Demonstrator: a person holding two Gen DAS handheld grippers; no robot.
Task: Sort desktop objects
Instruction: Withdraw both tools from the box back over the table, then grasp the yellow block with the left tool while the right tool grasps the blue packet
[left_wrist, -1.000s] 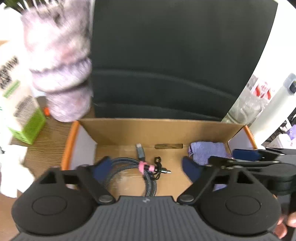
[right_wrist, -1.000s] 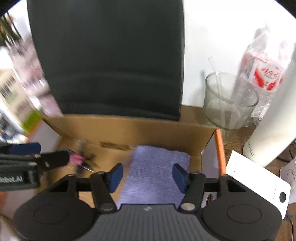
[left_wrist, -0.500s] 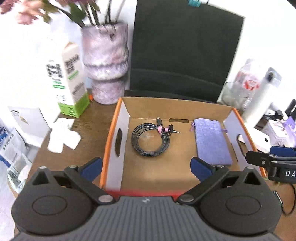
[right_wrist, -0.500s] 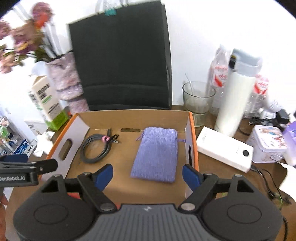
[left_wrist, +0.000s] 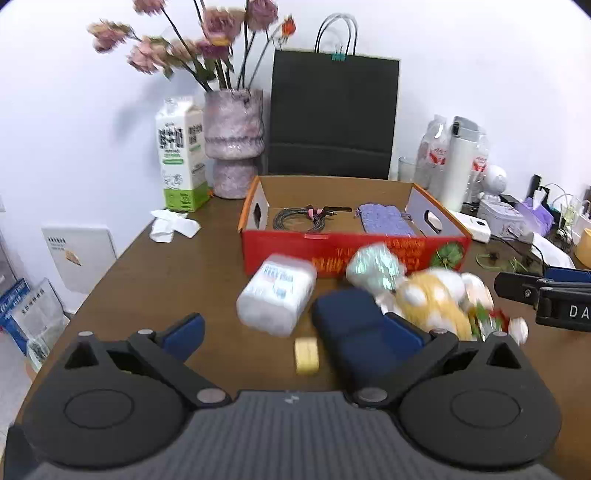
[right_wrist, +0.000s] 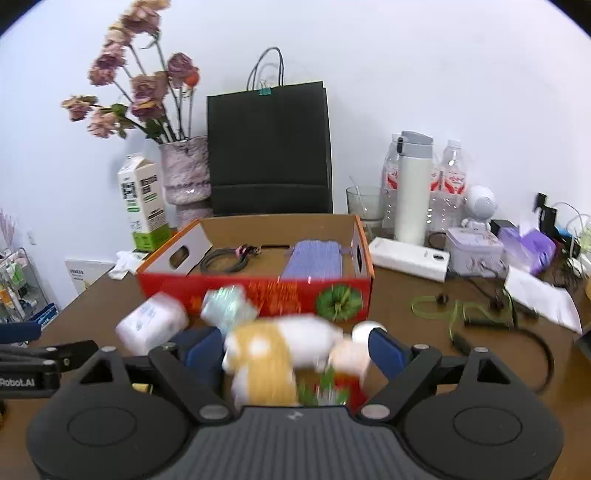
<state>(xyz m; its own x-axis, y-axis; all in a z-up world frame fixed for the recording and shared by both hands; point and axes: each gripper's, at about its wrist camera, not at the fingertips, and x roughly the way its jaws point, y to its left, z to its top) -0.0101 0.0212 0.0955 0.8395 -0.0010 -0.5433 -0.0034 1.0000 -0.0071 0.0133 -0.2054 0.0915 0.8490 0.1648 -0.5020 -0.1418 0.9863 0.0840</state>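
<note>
- Left wrist view: the left gripper (left_wrist: 291, 328) has its jaws spread as wide as they go, gripping nothing; a small yellow block (left_wrist: 306, 355) lies on the tabletop (left_wrist: 155, 291) between them.
- At 12 o'clock from those jaws stands a red cardboard box (left_wrist: 354, 254); a coiled cable (left_wrist: 299, 221) lies in its 9 o'clock half and a purple pouch (left_wrist: 384, 223) in its 3 o'clock half.
- Just in front of the box lie a clear packet of tissues (left_wrist: 277, 295), a blurred shiny wrapped item (left_wrist: 373, 267) and a yellow and white plush toy (left_wrist: 439, 299); a dark blue case (left_wrist: 354, 325) sits beside the toy.
- Right wrist view: the right gripper (right_wrist: 295, 350) has its jaws opening, wide apart; the plush toy (right_wrist: 277, 347) lies between them, and blur hides whether the pads touch it.
- At 10 o'clock stand a milk carton (left_wrist: 181, 162) and a vase of dried flowers (left_wrist: 234, 144), with a black paper bag (left_wrist: 332, 118) behind the box.
</note>
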